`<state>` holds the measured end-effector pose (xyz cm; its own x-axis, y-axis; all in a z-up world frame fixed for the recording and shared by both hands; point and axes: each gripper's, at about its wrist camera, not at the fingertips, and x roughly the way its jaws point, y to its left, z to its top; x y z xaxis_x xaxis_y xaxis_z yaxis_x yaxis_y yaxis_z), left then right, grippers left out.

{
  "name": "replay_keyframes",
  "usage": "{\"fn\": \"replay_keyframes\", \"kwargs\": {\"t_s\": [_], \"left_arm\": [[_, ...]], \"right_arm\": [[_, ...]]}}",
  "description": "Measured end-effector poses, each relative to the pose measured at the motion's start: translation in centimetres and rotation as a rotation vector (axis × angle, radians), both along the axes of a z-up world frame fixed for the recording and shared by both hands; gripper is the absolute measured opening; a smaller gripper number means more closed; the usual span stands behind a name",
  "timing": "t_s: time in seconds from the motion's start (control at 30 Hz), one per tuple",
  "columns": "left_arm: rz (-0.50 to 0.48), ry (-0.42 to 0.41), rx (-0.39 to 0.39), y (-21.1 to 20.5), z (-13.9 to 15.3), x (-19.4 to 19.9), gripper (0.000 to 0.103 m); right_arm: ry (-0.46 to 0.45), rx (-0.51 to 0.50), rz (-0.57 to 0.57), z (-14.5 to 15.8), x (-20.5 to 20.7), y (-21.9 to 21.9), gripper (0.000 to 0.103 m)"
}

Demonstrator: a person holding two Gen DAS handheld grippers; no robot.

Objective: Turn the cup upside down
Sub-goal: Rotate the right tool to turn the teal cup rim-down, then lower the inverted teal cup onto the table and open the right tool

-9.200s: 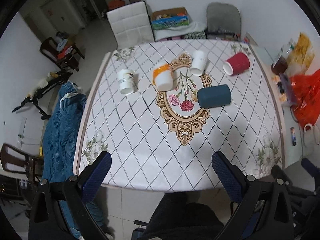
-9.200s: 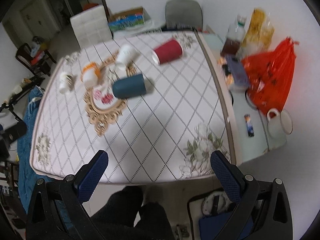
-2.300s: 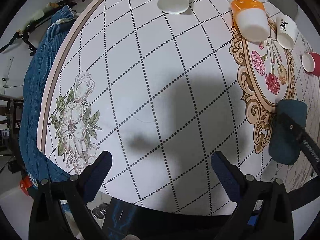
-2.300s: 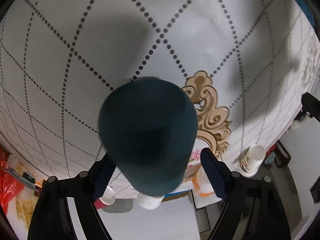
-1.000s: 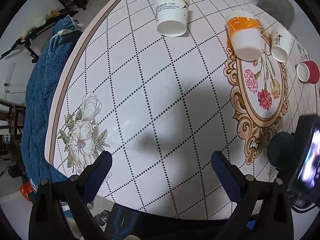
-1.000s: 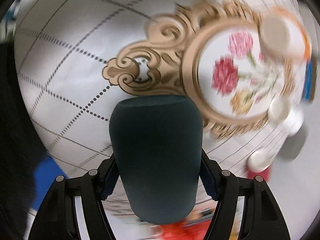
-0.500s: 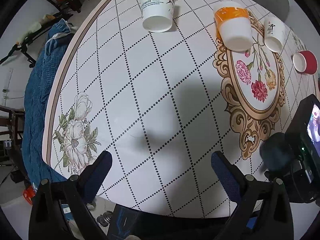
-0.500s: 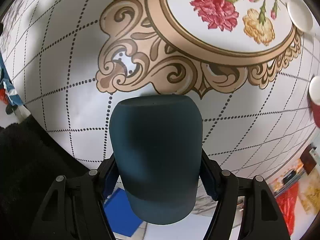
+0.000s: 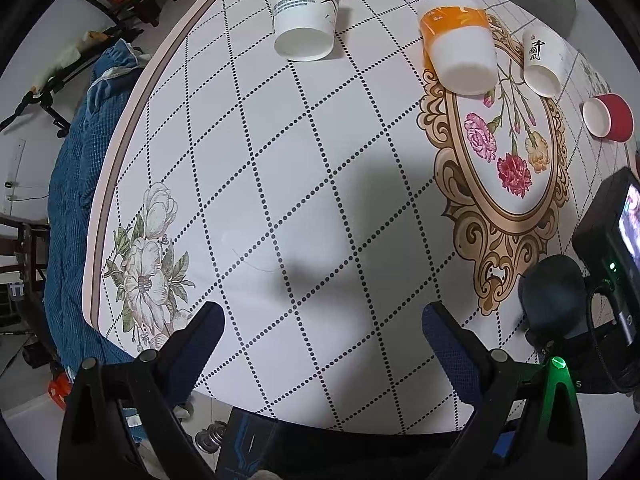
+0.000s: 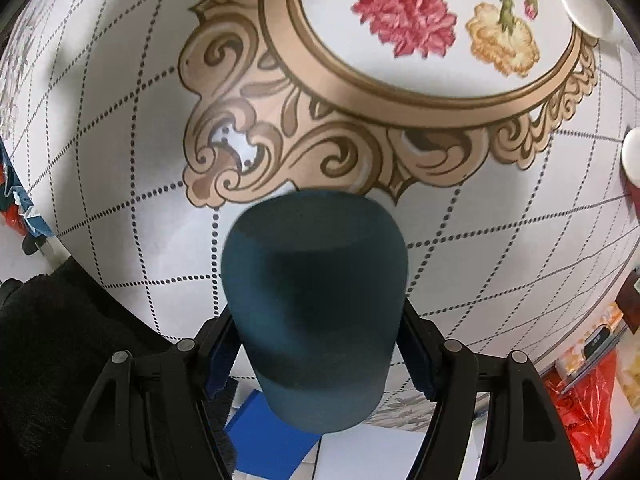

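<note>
Right wrist view: your right gripper (image 10: 316, 344) was clamped on the teal cup (image 10: 316, 304), lower centre of frame, one pad on each side of its wall. The far end of the cup met or sat just above the table (image 10: 120, 128), right below the gold scroll border (image 10: 280, 128). I couldn't tell from here which end was the rim, nor whether it touched. In the left wrist view the cup (image 9: 554, 296) sat at the right edge, beside the scrollwork. Your left gripper (image 9: 320, 340) was spread wide, holding nothing, low in frame. Judgement: the flip looked mostly done; what was left was setting the cup down and letting go. White cup (image 9: 306, 16), orange cup (image 9: 460, 52), small white cup (image 9: 544, 60) and red cup (image 9: 610, 120) lay on their sides along the top.
</note>
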<state>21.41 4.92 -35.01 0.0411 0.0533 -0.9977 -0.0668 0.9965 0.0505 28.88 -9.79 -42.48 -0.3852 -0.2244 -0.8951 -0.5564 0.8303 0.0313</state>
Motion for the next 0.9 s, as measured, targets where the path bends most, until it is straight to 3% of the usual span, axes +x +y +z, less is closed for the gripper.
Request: {"fn": "replay_keyframes", "kwargs": {"t_s": [0.3, 0.53, 0.63, 0.73, 0.9], "left_arm": [[-0.016, 0.012, 0.002, -0.5, -0.2, -0.2, 0.101], [-0.016, 0.02, 0.003, -0.5, -0.3, 0.2, 0.101], [-0.018, 0.02, 0.003, -0.4, -0.3, 0.5, 0.101], [-0.013, 0.021, -0.006, -0.5, -0.2, 0.9, 0.101], [-0.003, 0.024, -0.019, -0.5, -0.2, 1.8, 0.101]], "right_arm": [[-0.015, 0.005, 0.007, 0.4, 0.5, 1.4, 0.071], [-0.086, 0.049, -0.023, 1.9, 0.0, 0.8, 0.071], [-0.164, 0.091, -0.083, 4.1, -0.3, -0.3, 0.071], [-0.316, 0.135, -0.141, 6.6, -0.7, -1.2, 0.071], [-0.572, 0.281, -0.41, 9.8, -1.9, -4.4, 0.071]]}}
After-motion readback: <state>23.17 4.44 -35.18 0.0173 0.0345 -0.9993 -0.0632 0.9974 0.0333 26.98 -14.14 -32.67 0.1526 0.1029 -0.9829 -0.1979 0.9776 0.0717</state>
